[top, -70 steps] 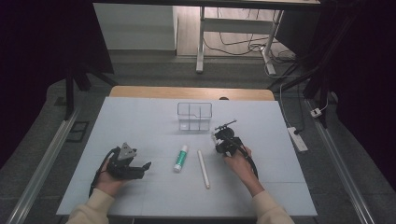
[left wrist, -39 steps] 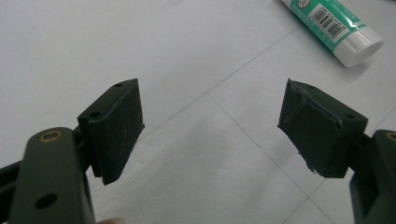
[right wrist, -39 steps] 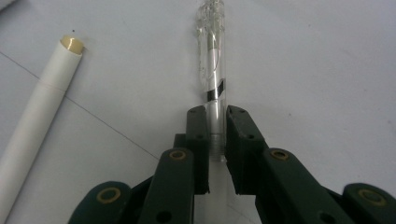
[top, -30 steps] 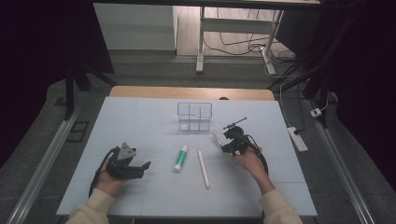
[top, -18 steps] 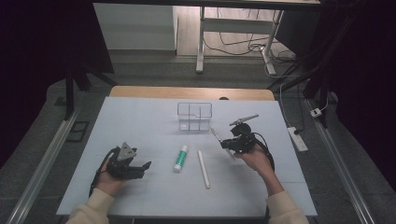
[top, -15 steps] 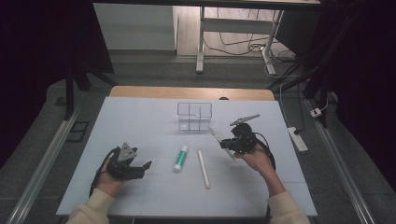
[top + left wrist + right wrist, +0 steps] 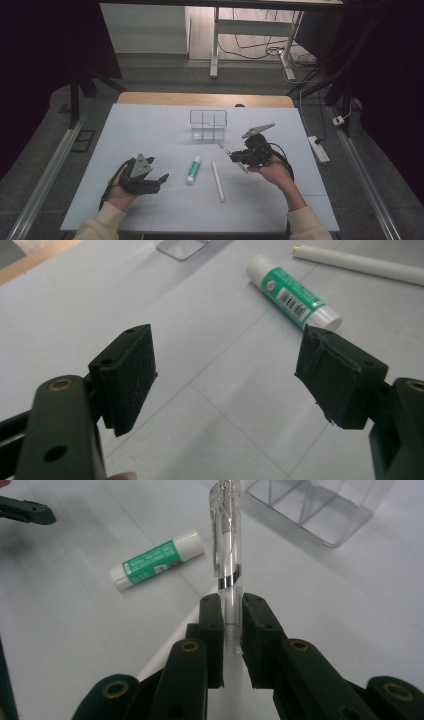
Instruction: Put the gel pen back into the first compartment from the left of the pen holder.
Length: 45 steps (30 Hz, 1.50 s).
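The right gripper's (image 7: 231, 630) fingers (image 7: 212, 625) pinch a clear pen (image 7: 227, 565), now lifted off the table (image 7: 150, 130) toward the clear organizer (image 7: 208, 124); the left gripper's (image 7: 227, 375) fingers stay spread, idle near the glue stick (image 7: 292, 290).

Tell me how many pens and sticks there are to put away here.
3. A clear pen is clamped in the right gripper above the table. A green glue stick and a white stick lie side by side mid-table.
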### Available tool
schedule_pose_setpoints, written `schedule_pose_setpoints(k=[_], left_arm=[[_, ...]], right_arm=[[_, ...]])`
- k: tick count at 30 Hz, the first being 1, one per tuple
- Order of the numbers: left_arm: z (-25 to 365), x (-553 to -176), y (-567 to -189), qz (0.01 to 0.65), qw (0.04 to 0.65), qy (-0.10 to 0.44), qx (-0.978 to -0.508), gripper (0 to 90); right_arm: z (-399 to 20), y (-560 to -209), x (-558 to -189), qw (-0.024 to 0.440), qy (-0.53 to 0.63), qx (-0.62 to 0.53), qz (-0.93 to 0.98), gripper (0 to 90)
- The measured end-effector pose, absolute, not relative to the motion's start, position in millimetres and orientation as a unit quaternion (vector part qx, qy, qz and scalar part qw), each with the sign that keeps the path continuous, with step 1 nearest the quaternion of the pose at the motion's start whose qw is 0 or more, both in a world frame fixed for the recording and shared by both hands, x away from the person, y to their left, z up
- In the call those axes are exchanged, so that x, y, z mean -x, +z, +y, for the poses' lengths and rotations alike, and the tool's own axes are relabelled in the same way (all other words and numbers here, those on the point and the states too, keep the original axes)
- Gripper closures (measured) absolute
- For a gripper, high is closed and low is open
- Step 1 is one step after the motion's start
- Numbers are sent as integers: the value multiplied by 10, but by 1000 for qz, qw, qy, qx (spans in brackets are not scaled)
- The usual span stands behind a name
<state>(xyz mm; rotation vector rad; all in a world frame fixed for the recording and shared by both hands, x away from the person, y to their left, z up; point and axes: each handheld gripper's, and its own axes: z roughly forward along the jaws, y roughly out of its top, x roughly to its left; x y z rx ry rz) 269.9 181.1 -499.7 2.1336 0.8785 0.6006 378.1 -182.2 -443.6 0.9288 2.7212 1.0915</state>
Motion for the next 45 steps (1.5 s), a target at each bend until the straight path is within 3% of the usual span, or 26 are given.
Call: schedule_pose_setpoints(k=[23,45], left_arm=[[986,-2882,-4614,217,366,217,-879,271],[713,-3031,-4677,201,346,205,-893,283]], right_arm=[[-1544,-4482,-3648,24,316,-211,925,791],[-1376,-4623,-3629,4,288,-184,940,791]])
